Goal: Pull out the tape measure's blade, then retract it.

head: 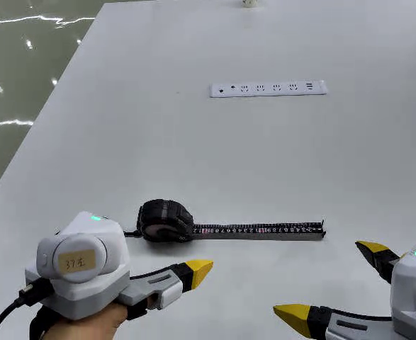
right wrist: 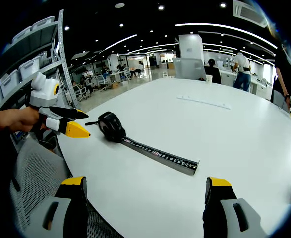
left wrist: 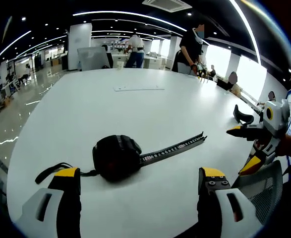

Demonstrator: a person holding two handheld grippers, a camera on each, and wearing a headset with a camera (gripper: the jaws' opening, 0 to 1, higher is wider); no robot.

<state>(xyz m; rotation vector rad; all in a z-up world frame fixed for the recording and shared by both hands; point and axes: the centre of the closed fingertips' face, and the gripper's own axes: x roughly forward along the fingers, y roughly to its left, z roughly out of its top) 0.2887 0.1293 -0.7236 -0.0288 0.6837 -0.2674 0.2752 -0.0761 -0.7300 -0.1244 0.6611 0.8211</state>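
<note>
Head view has the tape measure lying on the near part of the white table, its black case to the left and its blade drawn out flat along the tabletop to the right, ending in the hook. By that showing, the 1st half of the task looks done, since a fair length of blade is out. The 2nd half, the retraction, is left to do. Neither gripper touches the tape. The left gripper hangs near and just left of the case, its 2 jaws spread wide with nothing between them. The right gripper sits near and right of the hook, likewise wide apart and empty. The long axis of case and blade runs left to right, nearly level with the near table edge. The blade leaves the case low on its right side, and the hook end points right. A short wrist strap trails off the left of the case. Whether a lock holds the blade out, I cannot tell, though that seems likely as it lies extended with nothing gripping it. A power strip lies well apart on the far side.
</note>
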